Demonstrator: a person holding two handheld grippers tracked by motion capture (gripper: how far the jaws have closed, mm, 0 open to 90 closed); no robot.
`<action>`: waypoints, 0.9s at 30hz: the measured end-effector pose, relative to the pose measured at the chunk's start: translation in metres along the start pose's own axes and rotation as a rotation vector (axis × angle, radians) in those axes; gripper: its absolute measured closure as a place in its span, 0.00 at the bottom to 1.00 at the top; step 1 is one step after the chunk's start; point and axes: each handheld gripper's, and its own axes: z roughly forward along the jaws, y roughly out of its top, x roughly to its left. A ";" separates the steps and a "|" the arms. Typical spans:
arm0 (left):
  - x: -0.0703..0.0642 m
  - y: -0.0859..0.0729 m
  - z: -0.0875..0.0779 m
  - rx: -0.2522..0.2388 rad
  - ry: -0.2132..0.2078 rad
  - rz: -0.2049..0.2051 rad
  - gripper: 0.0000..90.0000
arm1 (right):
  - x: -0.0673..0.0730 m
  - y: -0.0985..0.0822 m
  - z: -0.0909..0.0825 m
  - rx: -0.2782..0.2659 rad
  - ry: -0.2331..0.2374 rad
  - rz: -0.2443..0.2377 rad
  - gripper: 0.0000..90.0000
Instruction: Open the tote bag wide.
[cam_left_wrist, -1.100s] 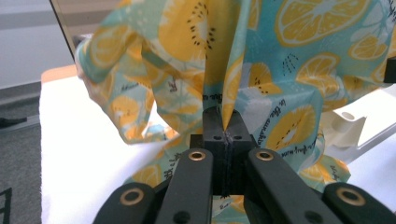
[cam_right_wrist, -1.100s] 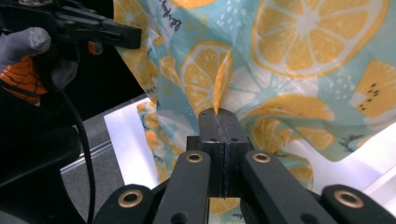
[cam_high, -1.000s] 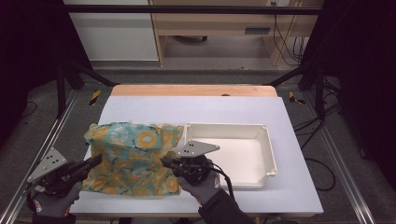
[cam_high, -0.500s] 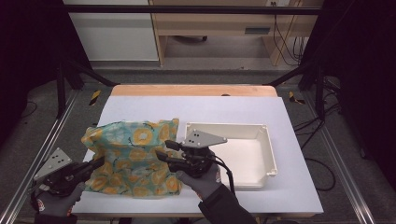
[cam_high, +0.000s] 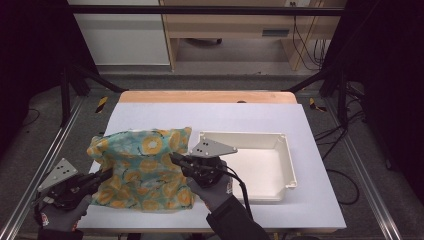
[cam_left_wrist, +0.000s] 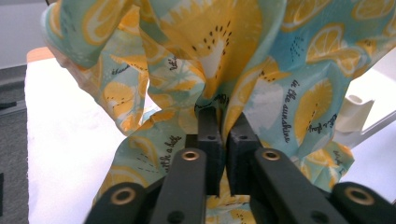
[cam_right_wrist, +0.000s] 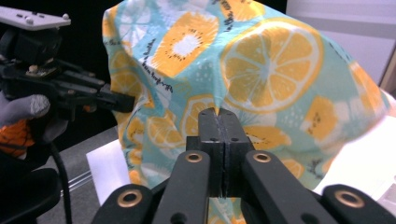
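A teal cloth (cam_high: 142, 167) printed with orange citrus slices lies bunched on the white table, left of a white tray (cam_high: 289, 150). My left gripper (cam_high: 107, 174) holds the cloth's near left edge. In the left gripper view its jaws (cam_left_wrist: 219, 109) pinch a gathered fold of the cloth (cam_left_wrist: 210, 42) and have just been opening a little, with the fabric still between them. My right gripper (cam_high: 174, 159) holds the cloth's right side. In the right gripper view its jaws (cam_right_wrist: 218, 112) have just been closing and are shut on the cloth (cam_right_wrist: 261, 60).
The shallow white tray stands at the right half of the table with nothing in it; its left rim is close beside the right hand. A bare wooden strip (cam_high: 207, 96) runs along the table's far edge. In the right gripper view the left gripper (cam_right_wrist: 116, 100) sits at the cloth's far side.
The right gripper has shifted slightly farther from the near edge, and the cloth's right side has lifted and bunched, drawing back from the tray's corner. The left gripper has stayed put.
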 end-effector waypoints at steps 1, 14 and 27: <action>-0.001 0.002 -0.002 -0.012 0.005 0.001 0.89 | 0.000 0.000 -0.001 0.004 0.005 0.000 1.00; -0.006 0.034 -0.032 -0.142 0.041 0.006 0.56 | 0.003 -0.006 -0.002 0.039 0.027 -0.008 1.00; -0.007 0.043 -0.018 -0.108 0.034 0.013 0.97 | 0.008 -0.012 -0.002 0.051 0.047 -0.011 1.00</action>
